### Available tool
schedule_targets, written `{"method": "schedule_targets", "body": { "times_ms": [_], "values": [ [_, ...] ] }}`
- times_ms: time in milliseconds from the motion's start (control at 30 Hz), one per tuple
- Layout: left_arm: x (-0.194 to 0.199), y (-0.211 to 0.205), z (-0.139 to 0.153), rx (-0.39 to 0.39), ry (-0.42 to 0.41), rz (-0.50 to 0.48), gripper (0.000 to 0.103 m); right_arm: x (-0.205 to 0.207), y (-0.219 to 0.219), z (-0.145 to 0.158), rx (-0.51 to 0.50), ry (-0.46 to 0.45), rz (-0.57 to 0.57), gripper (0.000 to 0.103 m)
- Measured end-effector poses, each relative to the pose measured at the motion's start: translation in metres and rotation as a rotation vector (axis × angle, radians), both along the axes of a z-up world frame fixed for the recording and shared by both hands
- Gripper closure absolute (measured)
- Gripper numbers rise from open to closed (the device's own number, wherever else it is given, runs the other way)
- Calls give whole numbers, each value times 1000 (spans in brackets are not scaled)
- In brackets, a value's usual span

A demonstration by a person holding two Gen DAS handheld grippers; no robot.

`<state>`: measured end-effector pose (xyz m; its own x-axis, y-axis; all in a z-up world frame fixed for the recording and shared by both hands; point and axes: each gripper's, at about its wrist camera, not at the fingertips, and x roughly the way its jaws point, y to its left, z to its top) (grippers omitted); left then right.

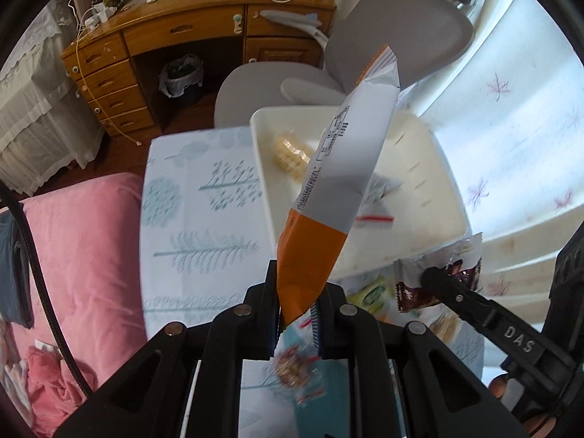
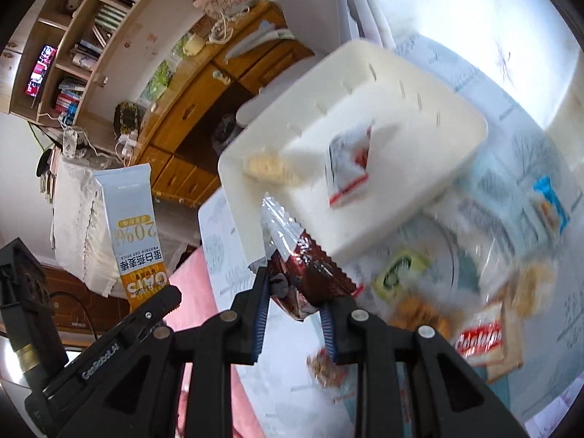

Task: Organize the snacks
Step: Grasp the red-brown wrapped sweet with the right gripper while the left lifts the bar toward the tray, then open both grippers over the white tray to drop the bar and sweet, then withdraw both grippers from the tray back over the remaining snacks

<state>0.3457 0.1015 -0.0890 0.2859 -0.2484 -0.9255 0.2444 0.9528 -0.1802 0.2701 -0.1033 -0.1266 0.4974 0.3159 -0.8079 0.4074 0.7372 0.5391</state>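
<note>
The left wrist view looks steeply down along the left claw (image 1: 297,314) from close above the tabletop (image 1: 204,219), facing a wooden desk (image 1: 197,29) and a grey chair (image 1: 394,36) beyond it. The right wrist view looks down along the right claw (image 2: 294,306), also close, tilted and facing the same desk (image 2: 189,109), with a bookshelf (image 2: 91,18) at upper left. Both views share the white bin (image 1: 262,168) (image 2: 419,102) on the tabletop (image 2: 284,383). Each view catches the other claw at its edge (image 1: 434,277) (image 2: 171,299).
</note>
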Motion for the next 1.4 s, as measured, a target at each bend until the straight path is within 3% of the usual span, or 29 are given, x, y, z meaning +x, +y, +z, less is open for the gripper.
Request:
{"method": "schedule_targets", "body": {
  "times_ms": [167,367,433,500,600,733,967,1100,1400],
  "values": [
    [16,-21,-2,-23,-4,-5,90,17,-17,4,-107,-43,-4,77],
    [27,-43,-12,-39,18,-10,87,28,-36,-3,-148,-41,-12,75],
    [28,-48,-17,-46,29,-20,68,27,-40,-7,-149,-37,-29,75],
    [27,-53,-21,-44,43,-25,57,26,-44,-10,-137,-32,-36,69],
    [26,-56,-24,-35,61,-18,49,24,-49,-15,-114,-15,-57,57],
    [20,-52,-20,-34,52,-11,35,17,-55,-16,-92,-3,-90,54],
    [-4,-29,-10,-28,39,-5,29,-15,-59,-13,-37,0,-170,51],
    [-23,-12,-5,-30,37,-5,29,-38,-53,-10,-14,11,-205,38],
    [-77,27,0,-26,40,-30,29,-92,-19,-9,-11,25,-231,38]
  ]
}}
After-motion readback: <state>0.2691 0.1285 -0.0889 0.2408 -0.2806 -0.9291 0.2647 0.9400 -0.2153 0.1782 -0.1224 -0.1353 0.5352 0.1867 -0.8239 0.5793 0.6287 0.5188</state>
